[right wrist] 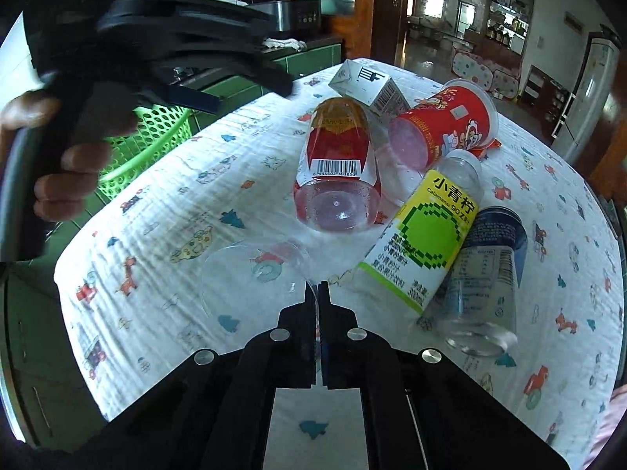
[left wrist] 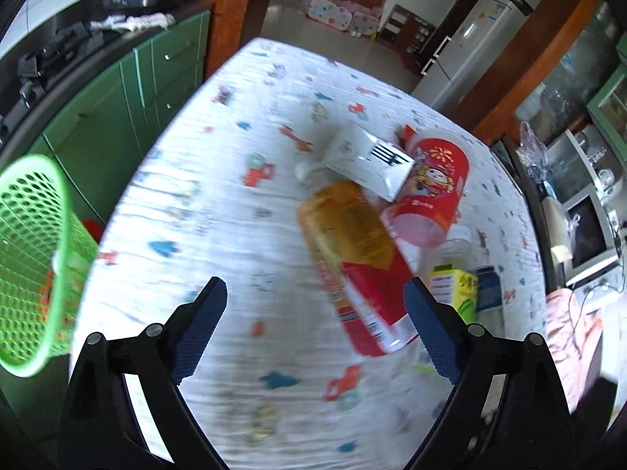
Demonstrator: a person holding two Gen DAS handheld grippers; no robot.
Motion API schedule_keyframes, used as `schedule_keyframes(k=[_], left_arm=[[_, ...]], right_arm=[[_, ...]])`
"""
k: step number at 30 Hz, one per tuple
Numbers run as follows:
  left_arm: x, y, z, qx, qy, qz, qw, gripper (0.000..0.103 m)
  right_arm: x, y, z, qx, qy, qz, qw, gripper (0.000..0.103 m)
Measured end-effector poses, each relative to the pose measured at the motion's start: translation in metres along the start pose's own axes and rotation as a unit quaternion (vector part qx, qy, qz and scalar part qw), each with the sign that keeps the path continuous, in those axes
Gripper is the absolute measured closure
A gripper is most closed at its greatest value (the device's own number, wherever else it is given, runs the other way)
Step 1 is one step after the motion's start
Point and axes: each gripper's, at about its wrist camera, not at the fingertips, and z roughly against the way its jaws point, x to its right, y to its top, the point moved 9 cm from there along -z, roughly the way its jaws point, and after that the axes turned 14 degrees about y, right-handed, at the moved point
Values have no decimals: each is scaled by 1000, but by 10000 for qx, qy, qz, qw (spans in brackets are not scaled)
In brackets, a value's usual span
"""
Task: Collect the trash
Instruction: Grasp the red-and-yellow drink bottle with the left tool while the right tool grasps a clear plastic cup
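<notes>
right gripper (right wrist: 318, 288) pinched on clear cup (right wrist: 254, 274) rim for lifting | left gripper (left wrist: 315, 327) gaping, empty, lining up on red-label bottle (left wrist: 352, 262) | green basket (left wrist: 31, 262) beside table for drops

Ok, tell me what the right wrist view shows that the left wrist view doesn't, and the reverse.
Only the right wrist view: the right gripper, fingers closed on the rim of a clear plastic cup lying on the cloth, the whole blue-labelled bottle, and a hand holding the other gripper.

Only the left wrist view: the left gripper, fingers wide apart and empty, and the green basket's open mouth.

Both: the printed tablecloth, red-labelled bottle, white carton, red cup, yellow-green bottle and the basket.
</notes>
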Motion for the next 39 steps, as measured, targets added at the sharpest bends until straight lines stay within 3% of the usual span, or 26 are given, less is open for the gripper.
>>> schedule_keyframes(k=[6,20,27,39], left_arm=[[27,0,-27,-350,-66,305,9989,12],[43,2,-66,-716,307,441,9960,14],[47,3,-65,-791,-27,545,9954,32],[29,-17,-40,-647,-33,256,9976,37]], right_arm=[[3,-13,18,74,31,-122,9999,101],[12,-40,26,50,134,-378,9992,101],[10,-39,26,51,146,-392,9991,101],[-5,-38,26,89,205,-389,9990,101]])
